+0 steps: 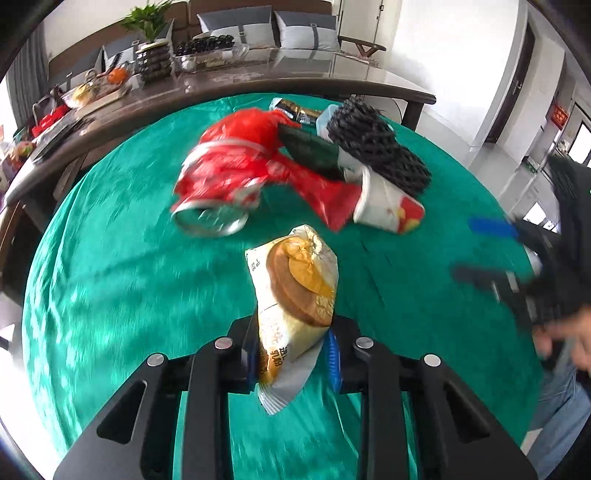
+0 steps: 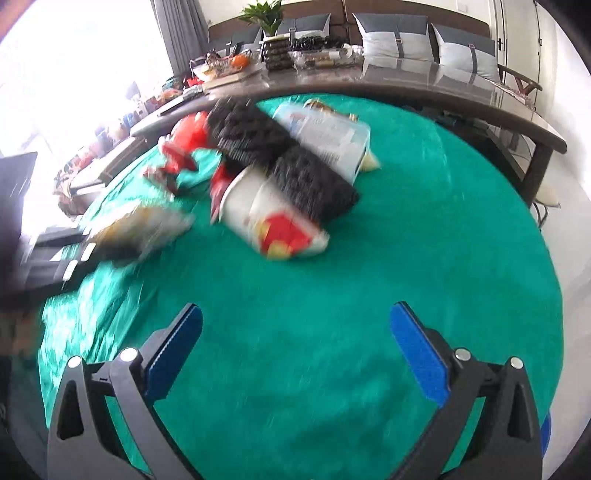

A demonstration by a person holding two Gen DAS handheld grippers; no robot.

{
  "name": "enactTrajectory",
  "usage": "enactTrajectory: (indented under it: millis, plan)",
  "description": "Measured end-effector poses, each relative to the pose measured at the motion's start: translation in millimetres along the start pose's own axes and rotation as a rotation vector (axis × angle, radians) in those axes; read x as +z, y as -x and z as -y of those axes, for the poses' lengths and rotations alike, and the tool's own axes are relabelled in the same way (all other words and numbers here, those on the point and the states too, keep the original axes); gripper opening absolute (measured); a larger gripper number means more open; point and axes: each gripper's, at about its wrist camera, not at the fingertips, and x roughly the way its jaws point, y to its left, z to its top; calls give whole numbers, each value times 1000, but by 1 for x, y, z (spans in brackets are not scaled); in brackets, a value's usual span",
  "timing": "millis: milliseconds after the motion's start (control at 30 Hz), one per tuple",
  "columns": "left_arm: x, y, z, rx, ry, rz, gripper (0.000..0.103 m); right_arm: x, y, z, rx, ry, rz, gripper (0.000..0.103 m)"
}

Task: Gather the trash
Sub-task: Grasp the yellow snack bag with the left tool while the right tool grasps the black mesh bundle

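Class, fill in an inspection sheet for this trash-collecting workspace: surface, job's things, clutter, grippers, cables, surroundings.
Surface: green cloth covers the round table.
Job's things: snack wrapper; red plastic bag, paper cup, black foam netting piled together.
Clutter: crushed can beside the bag.
Grippers: left gripper shut on the snack wrapper; right gripper open, holding nothing.
Cables: nothing seen.
Surroundings: dark long table with a potted plant; cushions behind.

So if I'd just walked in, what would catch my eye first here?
Probably the yellow snack wrapper pinched in the left tongs, lifted over the green cloth. Behind it lies a heap of litter: a red plastic bag, black foam netting and a paper cup.
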Motion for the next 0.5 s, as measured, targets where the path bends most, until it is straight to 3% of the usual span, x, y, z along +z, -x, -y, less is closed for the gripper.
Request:
enactTrajectory:
  millis: [100,200,267,333,367,400,433,467,500]
  plan:
    - [-17,7,-1,20,1,10,29,32,1,3,-6,31,38,97]
    - [-21,7,-8,21,10,27,38,61,-10,-11,6,166,-14,97]
    - [-21,6,-13,15,23,38,58,74,-26,-18,-3,219,-71,97]
    - [-20,6,-15,0,24,44,72,82,-40,-20,-27,230,-108,96]
    - [-20,6,-16,-1,21,46,76,84,-45,-18,-20,211,-117,86]
    - [-20,6,-16,2,19,48,77,87,-46,-15,-7,176,-120,69]
    - [-19,6,-16,5,18,49,78,87,-42,-13,7,148,-110,63]
    - [-18,5,-17,5,21,47,80,83,-37,-10,23,125,-110,47]
    - [-18,5,-19,2,31,43,80,82,-32,-9,32,107,-109,38]
